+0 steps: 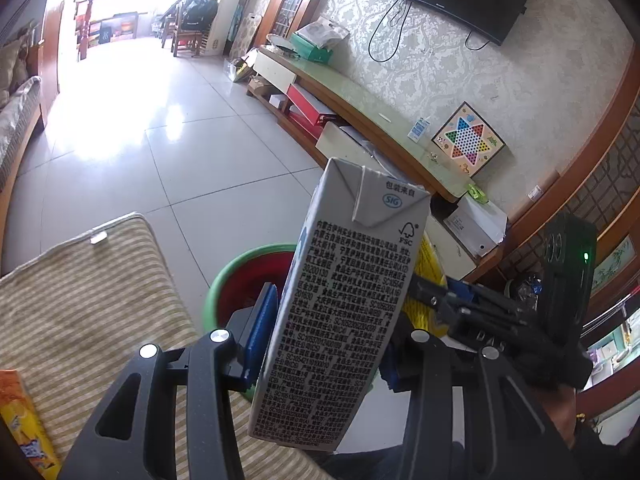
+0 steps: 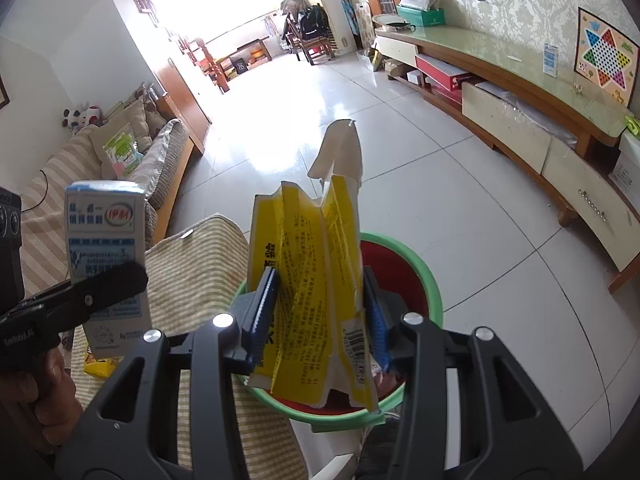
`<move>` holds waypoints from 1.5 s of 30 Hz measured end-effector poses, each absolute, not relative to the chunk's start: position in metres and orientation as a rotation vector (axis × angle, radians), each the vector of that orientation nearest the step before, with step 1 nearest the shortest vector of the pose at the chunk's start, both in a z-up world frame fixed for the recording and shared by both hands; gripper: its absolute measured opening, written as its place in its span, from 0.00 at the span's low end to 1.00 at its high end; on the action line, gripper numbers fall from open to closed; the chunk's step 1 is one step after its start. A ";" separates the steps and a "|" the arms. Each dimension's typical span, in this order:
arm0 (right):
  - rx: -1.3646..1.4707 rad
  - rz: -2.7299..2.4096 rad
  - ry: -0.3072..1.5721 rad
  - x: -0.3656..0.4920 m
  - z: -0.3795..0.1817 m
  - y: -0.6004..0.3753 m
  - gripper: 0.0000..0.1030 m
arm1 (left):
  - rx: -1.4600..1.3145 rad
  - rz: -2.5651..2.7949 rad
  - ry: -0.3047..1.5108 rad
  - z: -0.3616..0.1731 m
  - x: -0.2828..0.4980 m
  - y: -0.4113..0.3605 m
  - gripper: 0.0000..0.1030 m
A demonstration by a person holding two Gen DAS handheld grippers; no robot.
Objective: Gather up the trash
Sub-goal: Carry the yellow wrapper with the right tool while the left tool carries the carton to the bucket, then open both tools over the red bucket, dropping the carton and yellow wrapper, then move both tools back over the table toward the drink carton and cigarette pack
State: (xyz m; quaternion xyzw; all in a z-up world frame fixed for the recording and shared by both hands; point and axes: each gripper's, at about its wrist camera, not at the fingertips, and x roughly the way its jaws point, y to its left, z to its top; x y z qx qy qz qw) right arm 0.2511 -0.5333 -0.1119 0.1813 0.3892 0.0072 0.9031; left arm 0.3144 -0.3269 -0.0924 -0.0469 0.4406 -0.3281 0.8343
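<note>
The left hand-held gripper point(image 1: 324, 344) is clamped on a grey milk carton point(image 1: 340, 304), its blue pads pressing the 2 narrow sides so the carton stands nearly upright, tilted a little. The right hand-held gripper point(image 2: 324, 320) is clamped on a crumpled yellow wrapper point(image 2: 312, 292), pinched from both sides with a torn white flap sticking up at the top. Both pieces of trash hang over or just beside a bucket point(image 2: 424, 280) with a green rim and red inside, which stands on the floor against the edge of a striped cushion point(image 2: 192, 272). Holding them high and angled down over the opening likely serves to let each fall straight in once the jaws part; the wrapper already sits above the bucket's mouth, the carton nearer its left rim.

The floor point(image 2: 440, 152) is glossy pale tile with strong glare from a bright far doorway. A long low cabinet point(image 2: 500, 80) runs along the patterned wall, with a checkers board point(image 2: 604, 60) leaning there.
</note>
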 end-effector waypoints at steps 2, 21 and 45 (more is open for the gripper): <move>0.375 0.016 0.817 0.253 -0.119 -0.537 0.40 | -0.122 -0.699 0.969 -0.103 0.321 -0.336 0.41; 0.332 0.024 0.836 0.261 -0.128 -0.520 0.78 | -0.208 -0.582 0.872 -0.084 0.326 -0.289 0.71; 0.236 0.178 0.819 0.234 -0.069 -0.368 0.95 | -0.233 -0.302 0.792 -0.053 0.241 -0.086 0.92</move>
